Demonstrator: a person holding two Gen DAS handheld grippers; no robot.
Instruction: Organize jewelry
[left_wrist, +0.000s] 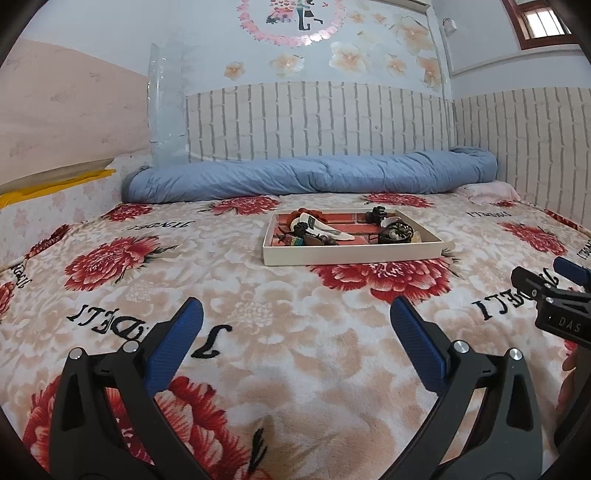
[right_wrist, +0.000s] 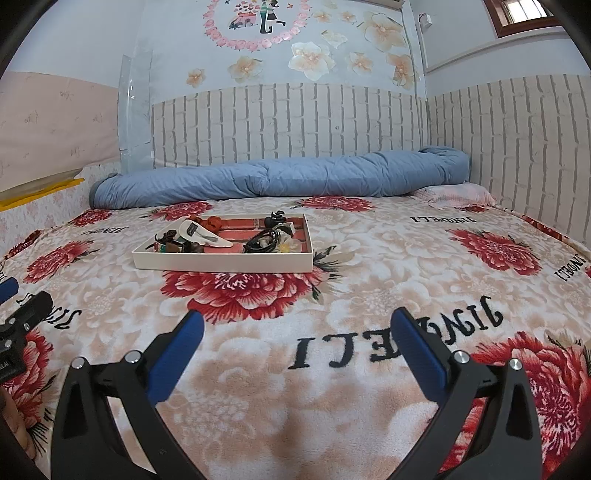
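Note:
A shallow white tray (left_wrist: 351, 254) with a red brick-pattern floor lies on the flowered bed blanket, ahead of both grippers; it also shows in the right wrist view (right_wrist: 221, 264). It holds jewelry: a white card with a pendant (left_wrist: 325, 229), a dark bracelet bundle (left_wrist: 393, 233), a black piece (left_wrist: 376, 214), a rainbow band (left_wrist: 293, 242). My left gripper (left_wrist: 297, 310) is open and empty, low over the blanket, well short of the tray. My right gripper (right_wrist: 297, 321) is open and empty, also short of the tray. Each gripper shows at the other view's edge.
A rolled blue quilt (left_wrist: 310, 177) lies along the brick-pattern wall behind the tray. A pink pillow (right_wrist: 461, 194) sits at the far right. The headboard and yellow edge (left_wrist: 55, 184) are at the left. The flowered blanket (left_wrist: 221, 288) covers the bed.

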